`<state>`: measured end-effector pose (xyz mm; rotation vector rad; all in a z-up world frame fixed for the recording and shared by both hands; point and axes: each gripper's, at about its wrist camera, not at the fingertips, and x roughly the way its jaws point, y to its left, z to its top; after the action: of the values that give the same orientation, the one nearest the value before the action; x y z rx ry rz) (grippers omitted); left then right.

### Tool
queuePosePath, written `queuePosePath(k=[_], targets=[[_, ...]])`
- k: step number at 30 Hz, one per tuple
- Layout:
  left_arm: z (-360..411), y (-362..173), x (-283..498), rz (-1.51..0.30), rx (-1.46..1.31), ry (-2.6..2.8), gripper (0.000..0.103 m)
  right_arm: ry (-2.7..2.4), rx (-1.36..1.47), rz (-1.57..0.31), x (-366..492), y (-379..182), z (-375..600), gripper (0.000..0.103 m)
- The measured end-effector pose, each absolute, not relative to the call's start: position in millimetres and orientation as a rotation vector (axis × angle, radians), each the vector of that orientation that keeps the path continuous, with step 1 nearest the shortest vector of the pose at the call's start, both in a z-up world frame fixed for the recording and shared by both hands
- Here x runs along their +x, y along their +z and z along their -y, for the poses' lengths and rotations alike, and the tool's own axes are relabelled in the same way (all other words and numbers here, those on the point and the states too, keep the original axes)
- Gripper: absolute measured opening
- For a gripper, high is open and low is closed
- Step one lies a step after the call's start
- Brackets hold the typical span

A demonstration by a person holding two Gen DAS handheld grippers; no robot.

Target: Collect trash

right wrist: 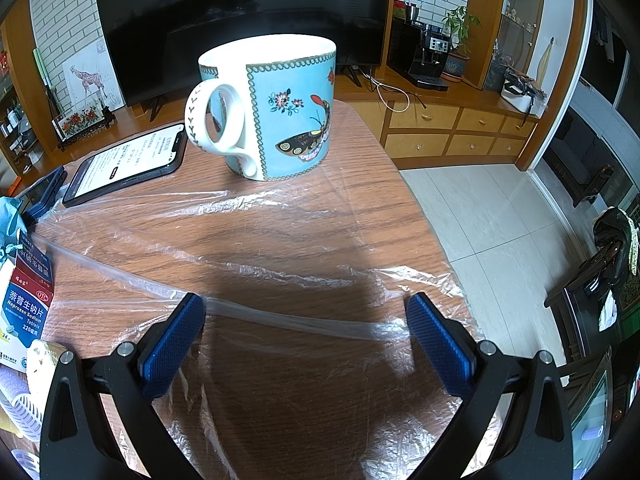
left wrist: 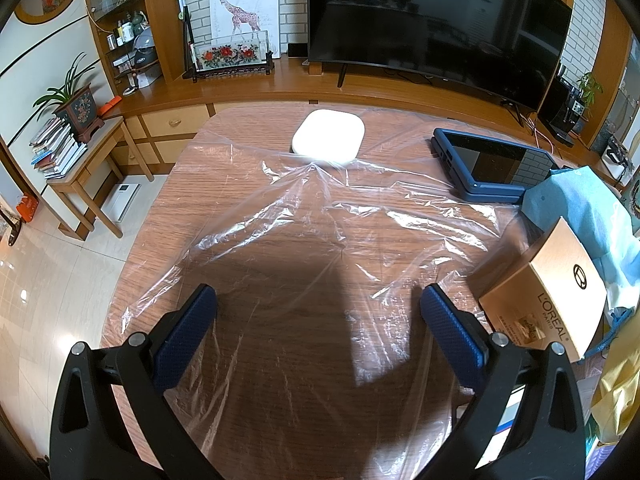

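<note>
Your left gripper (left wrist: 318, 312) is released: its two blue padded fingers (left wrist: 188, 332) stand wide apart at the bottom of the left wrist frame and nothing is between them. Under them, and running up through the middle of the frame, lies a clear plastic bag (left wrist: 316, 220), flat and wrinkled on the wooden table (left wrist: 160, 208). The far end of the bag reaches a white rounded box (left wrist: 328, 140) in the upper centre; I cannot tell if it goes under the box or only touches it. At the right of this frame you see a blue-cased tablet (left wrist: 492, 164), a blue cloth (left wrist: 584, 208) below it, and a tan L'OREAL box (left wrist: 548, 288) just beside the right finger.

Your right gripper (right wrist: 306, 336) is also released, with the fingers (right wrist: 436, 344) spread wide at the bottom of the right wrist frame and empty. The same kind of clear plastic (right wrist: 260, 264) lies on the table below them, and a folded ridge of it runs across from the left edge to between the fingertips. In the upper centre a blue butterfly mug (right wrist: 276, 108) stands upright at the far edge of the plastic. A phone (right wrist: 128, 164) with a lit screen lies left of the mug. A Naproxen Sodium medicine box (right wrist: 26, 300) is at the left edge, near the left finger.
</note>
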<state>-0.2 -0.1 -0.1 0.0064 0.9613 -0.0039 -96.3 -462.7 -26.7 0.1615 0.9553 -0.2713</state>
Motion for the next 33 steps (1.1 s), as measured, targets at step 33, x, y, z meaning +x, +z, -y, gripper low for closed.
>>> queuePosePath(k=[33], targets=[[137.7,43.2,60.9,-1.247,-0.052,-0.541,0.101,0.469,0.531,-1.140,-102.4,21.5,247.3,0.099]])
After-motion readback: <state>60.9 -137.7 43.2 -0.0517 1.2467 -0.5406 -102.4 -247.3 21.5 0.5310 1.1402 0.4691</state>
